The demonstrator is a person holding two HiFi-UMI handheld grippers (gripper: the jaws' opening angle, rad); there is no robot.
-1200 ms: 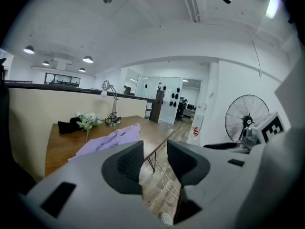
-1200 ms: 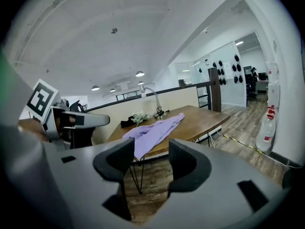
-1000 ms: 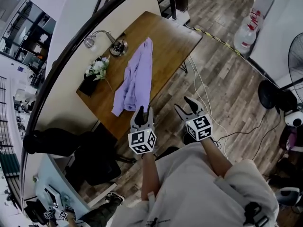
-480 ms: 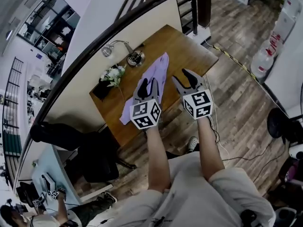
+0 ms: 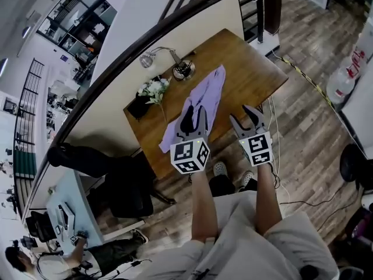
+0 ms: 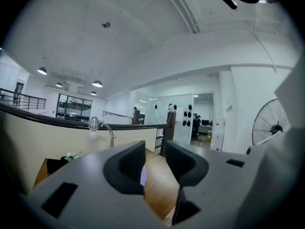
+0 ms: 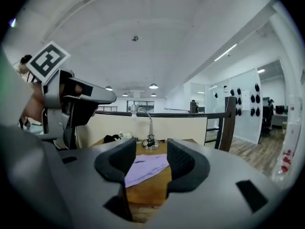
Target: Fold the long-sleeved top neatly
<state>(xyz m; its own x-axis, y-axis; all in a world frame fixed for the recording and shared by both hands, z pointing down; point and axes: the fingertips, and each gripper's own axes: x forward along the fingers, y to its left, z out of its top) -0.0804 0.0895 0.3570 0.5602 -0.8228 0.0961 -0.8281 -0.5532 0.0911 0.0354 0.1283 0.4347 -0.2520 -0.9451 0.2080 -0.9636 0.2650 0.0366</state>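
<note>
A lilac long-sleeved top (image 5: 205, 101) lies crumpled in a long strip on the wooden table (image 5: 247, 69). My left gripper (image 5: 194, 118) hangs in the air over the table's near edge and overlaps the top's near end in the head view. It is open and empty, and its jaws have just been closing. My right gripper (image 5: 245, 116) is beside it, right of the top, also open and empty, its jaws slightly narrowed. The top (image 7: 145, 168) shows through the right gripper's (image 7: 151, 163) gap, and a sliver of the top (image 6: 143, 176) shows through the left gripper's (image 6: 155, 163) gap.
A desk lamp (image 5: 175, 60) and a dark pot of white flowers (image 5: 148, 92) stand at the table's far left side, against a low wall. A black chair (image 5: 125, 185) sits left of the table. Cables (image 5: 309, 83) and water bottles (image 5: 344, 80) lie on the floor to the right.
Both grippers have risen from low in front of the body to level with the table's near edge. The left one now overlaps the top's near end.
</note>
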